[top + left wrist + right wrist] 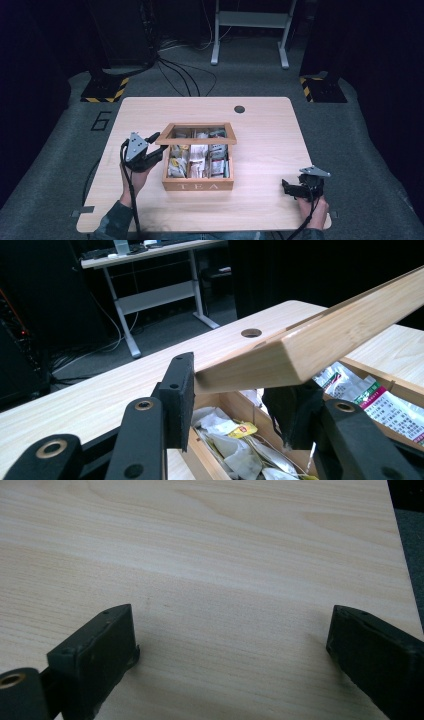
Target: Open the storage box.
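A wooden tea box (197,186) marked TEA stands mid-table, with several tea bags (200,162) in its compartments. Its framed lid (195,142) is tilted up off the box. My left gripper (157,143) reaches in from the box's left side and is shut on the lid's near left corner. In the left gripper view the lid (325,340) slants up to the right between the jaws of the left gripper (240,395), above tea bags (235,440). My right gripper (286,187) rests near the table's front right corner. The right gripper (232,635) is open over bare wood (225,555).
The light wooden table (265,150) has a round cable hole (239,109) near its far edge. Beyond it on the grey floor stand a white desk frame (250,22), black cables (185,75) and two stand bases with yellow-black tape (105,90).
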